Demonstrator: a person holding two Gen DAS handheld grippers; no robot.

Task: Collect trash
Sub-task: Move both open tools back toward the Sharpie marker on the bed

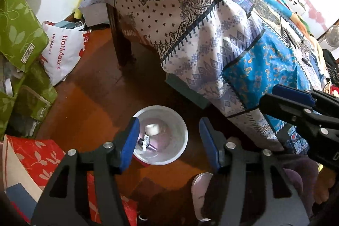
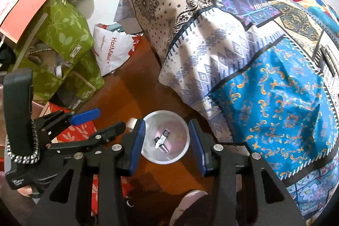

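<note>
A round white bin (image 1: 160, 135) is seen standing on the dark wooden floor (image 1: 91, 105), just beside the hanging edge of a patterned bedspread (image 1: 190, 20). Inside the bin, a small white crumpled piece (image 1: 152, 129) lies toward twelve o'clock and a dark tube with a white label (image 1: 147, 143) is laid toward seven o'clock of its bottom.

The left gripper (image 1: 169, 141) is held pointing steeply down over the bin; its blue pads (image 1: 132, 141) are set apart, with nothing between them, and the bin is framed in the gap. The right gripper (image 2: 167, 145) is held likewise above the bin (image 2: 165, 137), its pads (image 2: 138, 143) parted and empty; from this view the tube (image 2: 162, 140) is seen near the bin's middle.

At ten o'clock from the bin, green leaf-print bags (image 1: 17, 31) and a white HotMax bag (image 1: 63, 50) are piled. A red leaf-print bag (image 1: 38, 160) is found at eight o'clock. A round pale lid (image 1: 200, 190) lies on the floor at five o'clock, close to the bin.
</note>
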